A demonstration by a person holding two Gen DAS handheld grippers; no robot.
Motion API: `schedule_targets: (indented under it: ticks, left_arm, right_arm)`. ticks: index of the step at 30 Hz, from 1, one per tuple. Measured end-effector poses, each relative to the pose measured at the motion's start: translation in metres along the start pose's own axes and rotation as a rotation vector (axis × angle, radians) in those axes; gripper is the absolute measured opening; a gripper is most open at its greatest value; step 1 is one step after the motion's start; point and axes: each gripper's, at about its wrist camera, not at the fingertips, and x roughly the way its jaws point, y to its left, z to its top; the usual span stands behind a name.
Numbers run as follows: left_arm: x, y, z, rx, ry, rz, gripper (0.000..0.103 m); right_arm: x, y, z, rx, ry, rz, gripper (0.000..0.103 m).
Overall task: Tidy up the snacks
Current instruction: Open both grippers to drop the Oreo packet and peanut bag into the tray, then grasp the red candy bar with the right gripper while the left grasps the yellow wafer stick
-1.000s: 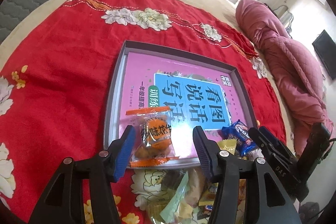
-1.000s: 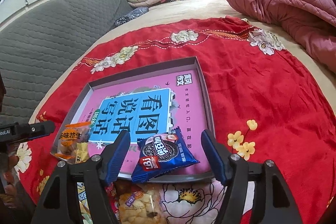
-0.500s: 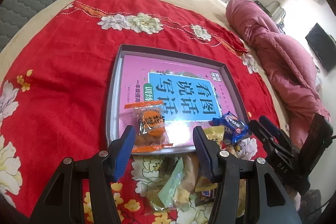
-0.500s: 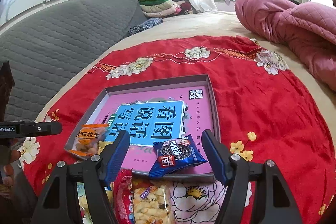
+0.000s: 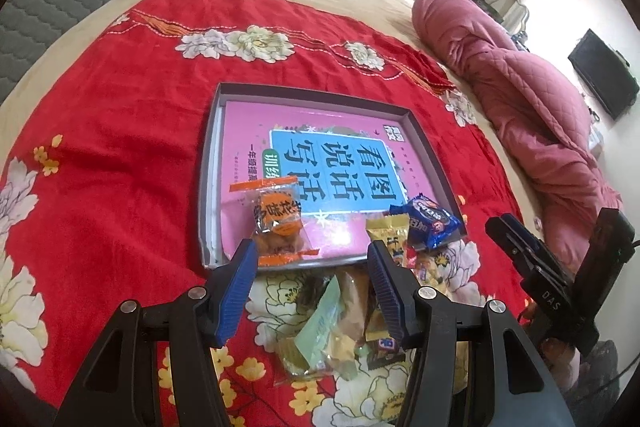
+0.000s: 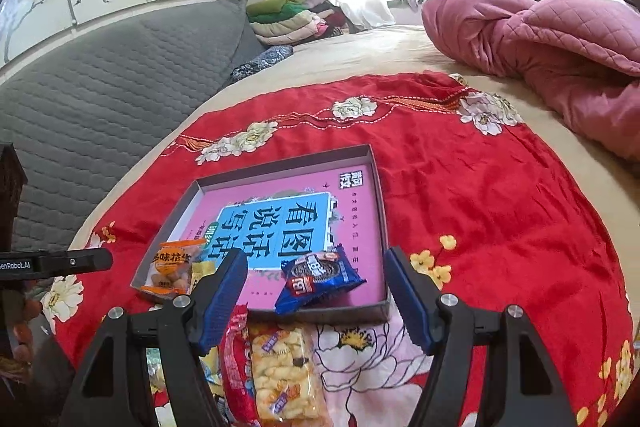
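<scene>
Left hand-held gripper [image 5: 310, 259] and right hand-held gripper [image 6: 314, 277] hover with jaws apart and empty, above a red flowered cloth [image 6: 500, 195] on the bed

The shallow grey cardboard tray [image 6: 382, 203] holds a pink book, an orange-trimmed clear peanut packet [image 5: 276, 223] and a blue cookie wrapper [image 6: 318, 277]; a loose pile of mixed snacks [image 5: 344, 323] lies just beside its near edge

Far tray [image 5: 430, 147] half clear, snack pile [image 5: 340, 323] crowds near rim
</scene>
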Motion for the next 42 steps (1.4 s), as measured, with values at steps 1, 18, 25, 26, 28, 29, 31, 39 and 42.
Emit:
schedule_targets:
  ticks: [1,18,25,26,28,29,31,39,42]
  left_arm:
    - [-0.001,0.000,-0.001,0.004,0.000,-0.001,0.059]
    - [0.005,-0.015,-0.018,0.049,0.047,-0.067,0.059]
    - [0.020,-0.030,-0.024,0.060,0.084,-0.095,0.059]
    - [0.022,-0.031,-0.025,0.061,0.089,-0.095,0.059]
    - [0.025,-0.033,-0.026,0.060,0.095,-0.101,0.059]
    - [0.027,-0.034,-0.026,0.061,0.097,-0.103,0.059]
    - [0.030,-0.035,-0.026,0.060,0.101,-0.105,0.058]
    - [0.047,-0.043,-0.026,0.072,0.116,-0.117,0.056]
    - [0.057,-0.045,-0.026,0.077,0.134,-0.115,0.046]
  right_arm:
    - [-0.001,0.000,-0.002,0.000,0.003,0.000,0.070]
    - [-0.009,0.030,-0.033,-0.090,0.101,0.023,0.070]
    - [-0.005,0.045,-0.050,-0.157,0.178,0.028,0.070]
    - [-0.003,0.047,-0.053,-0.169,0.189,0.026,0.070]
    - [0.000,0.051,-0.057,-0.192,0.208,0.018,0.067]
    - [0.002,0.053,-0.059,-0.203,0.218,0.015,0.065]
    - [0.004,0.055,-0.062,-0.220,0.230,0.012,0.062]
    - [0.008,0.062,-0.068,-0.260,0.250,0.029,0.051]
    - [0.008,0.064,-0.070,-0.268,0.255,0.036,0.049]
